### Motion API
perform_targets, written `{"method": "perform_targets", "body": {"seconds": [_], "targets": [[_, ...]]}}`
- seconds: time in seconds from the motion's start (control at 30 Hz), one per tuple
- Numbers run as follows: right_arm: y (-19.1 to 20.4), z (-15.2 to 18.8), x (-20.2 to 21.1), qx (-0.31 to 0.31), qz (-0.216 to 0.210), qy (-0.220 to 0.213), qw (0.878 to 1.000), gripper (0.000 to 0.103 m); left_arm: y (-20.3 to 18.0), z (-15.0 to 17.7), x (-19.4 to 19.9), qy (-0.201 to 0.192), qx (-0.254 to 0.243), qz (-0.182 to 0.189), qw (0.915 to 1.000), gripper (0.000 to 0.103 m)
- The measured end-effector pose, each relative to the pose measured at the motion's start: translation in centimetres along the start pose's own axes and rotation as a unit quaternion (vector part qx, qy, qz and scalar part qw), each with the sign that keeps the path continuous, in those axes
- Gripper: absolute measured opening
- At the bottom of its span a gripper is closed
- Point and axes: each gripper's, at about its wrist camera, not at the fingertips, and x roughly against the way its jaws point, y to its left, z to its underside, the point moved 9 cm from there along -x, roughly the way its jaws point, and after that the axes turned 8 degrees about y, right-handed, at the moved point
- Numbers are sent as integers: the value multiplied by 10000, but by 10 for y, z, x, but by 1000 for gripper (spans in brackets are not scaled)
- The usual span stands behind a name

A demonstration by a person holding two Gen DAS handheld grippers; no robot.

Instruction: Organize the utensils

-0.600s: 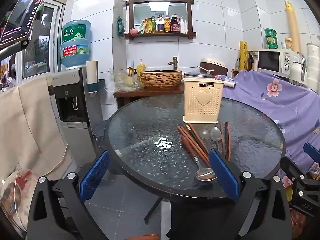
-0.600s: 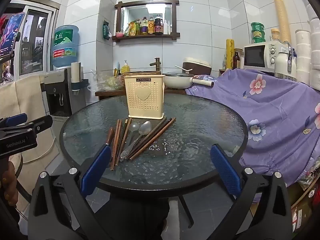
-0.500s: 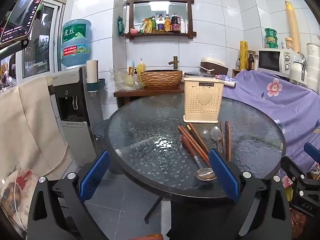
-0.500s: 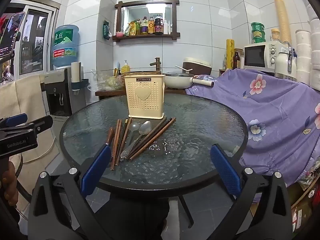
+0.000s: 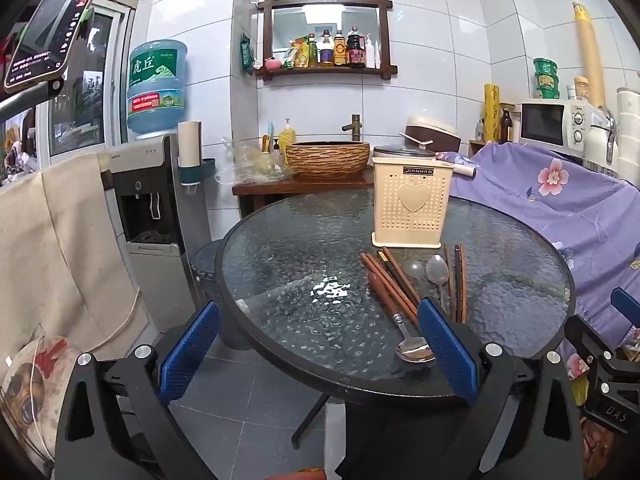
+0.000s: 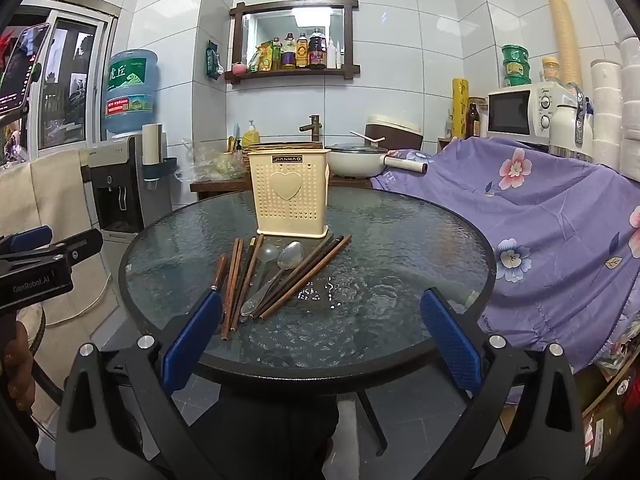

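Observation:
A cream perforated utensil holder (image 5: pixel 412 204) (image 6: pixel 289 196) stands upright on a round glass table (image 5: pixel 280 264) (image 6: pixel 400 256). In front of it lie several brown chopsticks (image 5: pixel 390 284) (image 6: pixel 236 280), a steel spoon (image 5: pixel 436 274) (image 6: pixel 280 268), a clear spoon (image 6: pixel 269 254) and a wooden-handled spoon (image 5: pixel 412 346). My left gripper (image 5: pixel 318 344) is open and empty, held off the table's near edge. My right gripper (image 6: pixel 320 332) is open and empty, also short of the near edge.
A purple flowered cloth (image 6: pixel 540 216) covers furniture to the right. A water dispenser (image 5: pixel 156 216) stands left of the table. A wooden counter with a woven basin (image 5: pixel 327 158) and a pot (image 6: pixel 354 158) is behind it. The other gripper shows at each view's side (image 6: pixel 36 268).

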Motion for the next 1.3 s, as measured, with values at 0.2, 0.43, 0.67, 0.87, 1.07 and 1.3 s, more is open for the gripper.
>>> {"method": "perform_targets", "body": {"seconds": [0.2,0.43,0.67,0.87,1.07,1.3], "targets": [[0,1,1,0,4,9,10000,98,-2,3,0,10,-31,-7,10000,97],[0,2,1,-3,1,14,10000,98,-4,5,-3,68,-43,33,10000,97],[0,2,0,-11,-4,16,10000,98,-4,4,-3,75,-25,33,10000,97],[0,2,0,10,0,15,10000,98,-4,4,-3,86,-26,33,10000,97],[0,2,1,8,1,14,10000,98,-4,4,-3,75,-17,34,10000,97],[-1,1,0,2,-5,13,10000,98,-4,4,-3,74,-18,26,10000,97]]}}
